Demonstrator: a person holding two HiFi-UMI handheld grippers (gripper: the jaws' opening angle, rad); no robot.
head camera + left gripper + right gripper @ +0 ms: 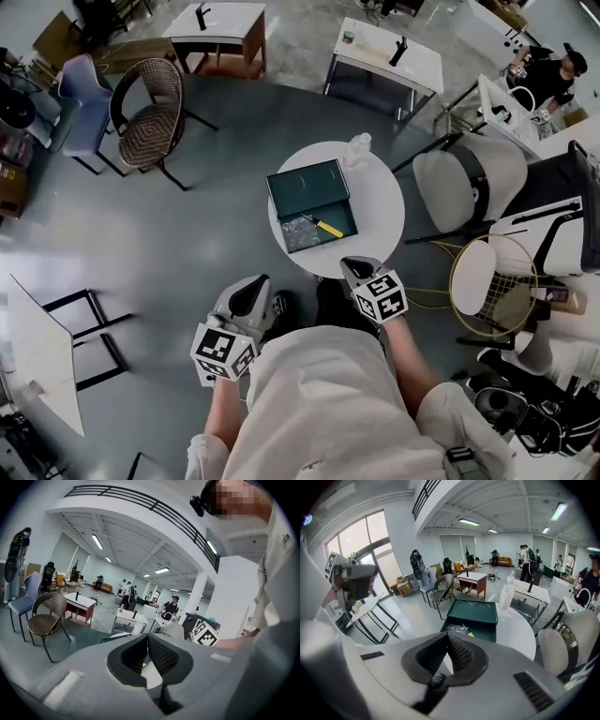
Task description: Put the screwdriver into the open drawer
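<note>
A dark green box (pixel 307 185) sits on the round white table (pixel 380 211), its drawer (pixel 339 217) pulled open toward me. The yellow-handled screwdriver (pixel 327 227) lies inside the drawer beside a clear plastic bag (pixel 300 231); the right gripper view shows the screwdriver (pixel 467 632) there too, in front of the box (pixel 472 611). My left gripper (pixel 251 289) and right gripper (pixel 354 269) are held close to my body, short of the table. Both the left gripper (pixel 147 638) and the right gripper (pixel 447 635) are shut with nothing between the jaws.
A clear water bottle (pixel 358 148) stands at the table's far edge. A white padded chair (pixel 469 183) and a racket (pixel 492 286) are to the right, a wicker chair (pixel 150 112) at the far left. Desks (pixel 386 54) stand behind, with people in the distance.
</note>
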